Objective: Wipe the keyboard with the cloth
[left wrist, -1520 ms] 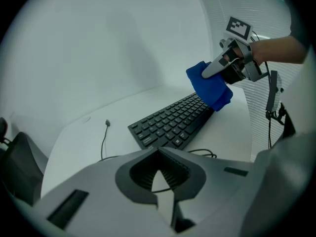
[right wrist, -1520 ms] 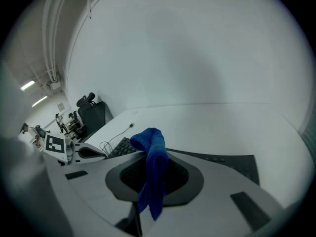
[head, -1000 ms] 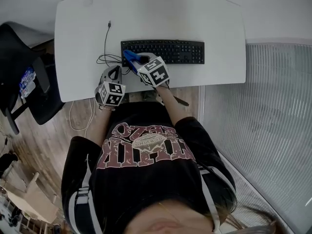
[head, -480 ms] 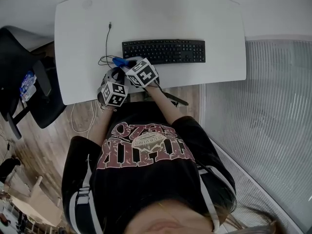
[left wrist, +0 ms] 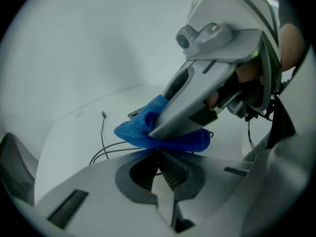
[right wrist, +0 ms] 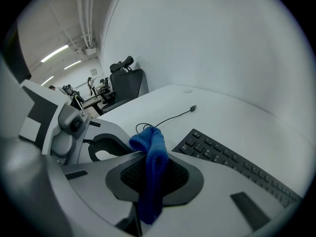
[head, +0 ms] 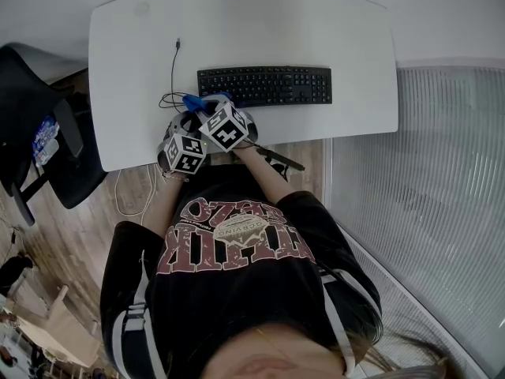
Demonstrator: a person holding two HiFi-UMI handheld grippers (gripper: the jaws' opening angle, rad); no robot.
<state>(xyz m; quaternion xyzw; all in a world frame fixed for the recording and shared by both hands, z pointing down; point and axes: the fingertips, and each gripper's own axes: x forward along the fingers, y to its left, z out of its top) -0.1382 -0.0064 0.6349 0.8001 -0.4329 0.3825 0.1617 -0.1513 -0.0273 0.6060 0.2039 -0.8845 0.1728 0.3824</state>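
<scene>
- while your right gripper (right wrist: pixel 150 168) pinches the cloth (right wrist: pixel 151 144) beside the keyboard (head: pixel 268 84), it may snag the cable (head: pixel 172 69)
- your left gripper (left wrist: pixel 160 168), closed and empty, crowds it

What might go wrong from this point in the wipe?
1. The cloth pinched in the right hand-held gripper is right by the looped cable beside the keyboard; it may snag on it.
2. The left hand-held gripper, shut and empty, sits very close; the two might collide.
</scene>
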